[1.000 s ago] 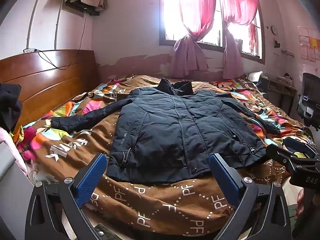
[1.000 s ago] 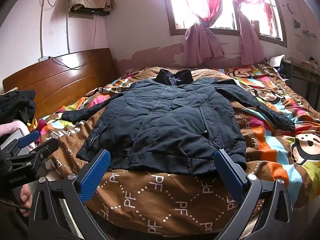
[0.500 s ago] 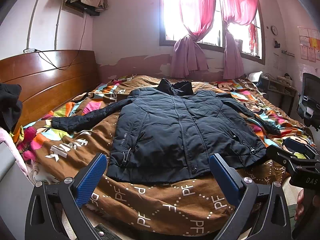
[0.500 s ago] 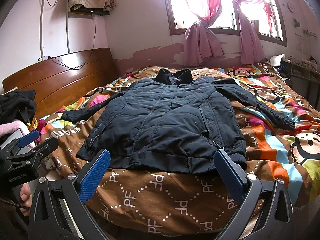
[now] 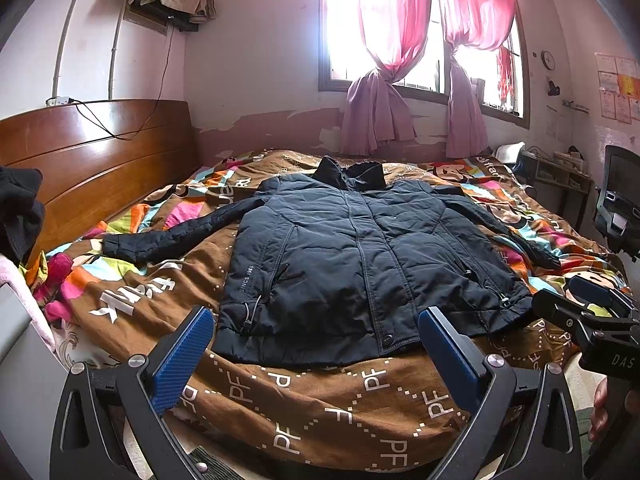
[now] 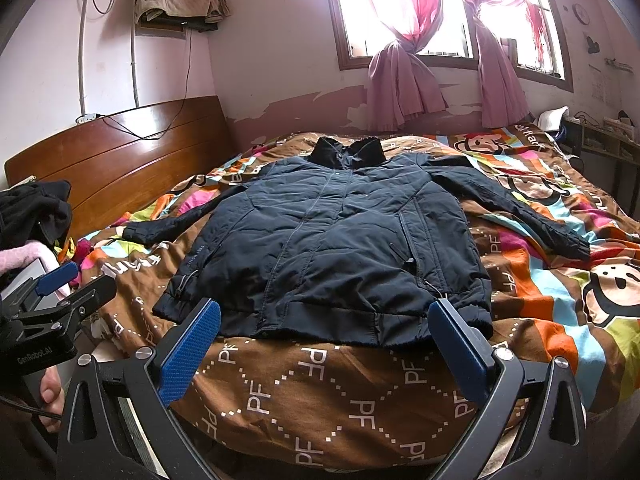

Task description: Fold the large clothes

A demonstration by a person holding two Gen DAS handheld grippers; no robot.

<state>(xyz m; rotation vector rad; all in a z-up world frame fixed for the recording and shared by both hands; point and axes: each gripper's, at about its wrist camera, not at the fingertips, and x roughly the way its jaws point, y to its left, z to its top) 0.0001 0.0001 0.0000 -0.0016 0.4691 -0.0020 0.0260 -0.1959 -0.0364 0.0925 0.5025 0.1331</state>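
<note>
A dark navy padded jacket (image 5: 352,256) lies flat, front up, on the bed, collar toward the window, both sleeves spread out; it also shows in the right wrist view (image 6: 332,248). My left gripper (image 5: 316,336) is open and empty, just short of the jacket's hem near the bed's front edge. My right gripper (image 6: 324,332) is open and empty, also just short of the hem. Each gripper shows in the other's view: the right one (image 5: 592,312) at the right edge, the left one (image 6: 60,292) at the left edge.
The bed has a brown and multicoloured patterned cover (image 5: 320,396). A wooden headboard (image 5: 92,164) stands at the left with dark clothes (image 6: 32,212) piled near it. A window with pink curtains (image 5: 384,80) is behind. A desk and chair (image 5: 616,208) stand at the right.
Nothing has visibly changed; both grippers hold nearly still at the foot of the jacket.
</note>
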